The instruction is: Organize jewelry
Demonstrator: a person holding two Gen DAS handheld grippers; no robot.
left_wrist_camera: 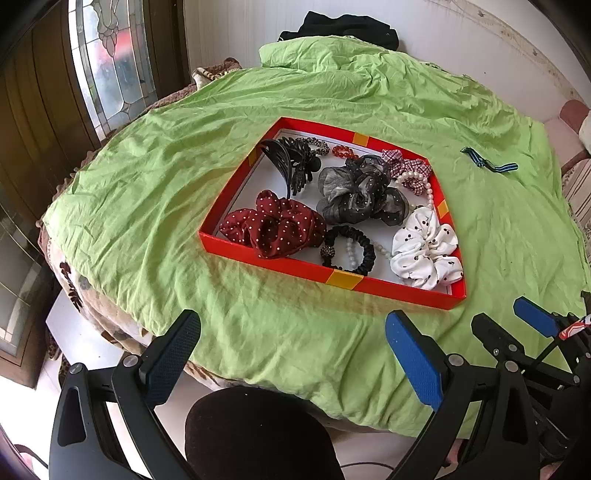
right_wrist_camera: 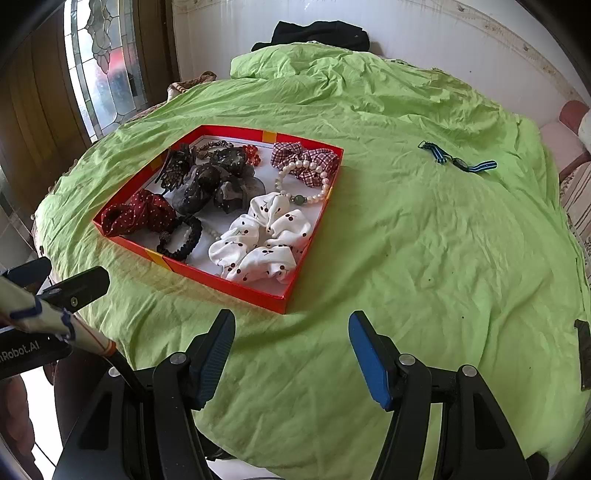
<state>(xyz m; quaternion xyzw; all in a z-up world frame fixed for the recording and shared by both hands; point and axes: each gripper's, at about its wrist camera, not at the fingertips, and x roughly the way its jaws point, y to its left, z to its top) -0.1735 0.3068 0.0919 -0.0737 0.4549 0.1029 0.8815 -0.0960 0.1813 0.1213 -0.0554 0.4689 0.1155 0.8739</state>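
Note:
A shallow red tray [left_wrist_camera: 280,264] [right_wrist_camera: 255,295] lies on a green cloth [left_wrist_camera: 155,192] [right_wrist_camera: 424,258]. Inside it sit a dark red dotted scrunchie [left_wrist_camera: 273,229] [right_wrist_camera: 140,218], a grey sheer scrunchie [left_wrist_camera: 358,195] [right_wrist_camera: 207,192], a white cherry-print scrunchie [left_wrist_camera: 424,251] [right_wrist_camera: 266,240], a black claw clip [left_wrist_camera: 280,158], a black hair tie [left_wrist_camera: 349,249] [right_wrist_camera: 181,236], a pearl bracelet [right_wrist_camera: 306,184] and a checked bow [left_wrist_camera: 406,166] [right_wrist_camera: 306,158]. A blue striped strap [left_wrist_camera: 487,162] [right_wrist_camera: 458,160] lies apart on the cloth at the right. My left gripper [left_wrist_camera: 291,339] and right gripper [right_wrist_camera: 291,339] hover open and empty near the tray's front edge.
A black garment [left_wrist_camera: 347,26] [right_wrist_camera: 321,33] lies at the far edge by the white wall. A stained-glass window [left_wrist_camera: 110,55] stands at the left. A dark knee [left_wrist_camera: 258,435] shows below the table's edge. A dark flat object [right_wrist_camera: 583,350] lies at the right edge.

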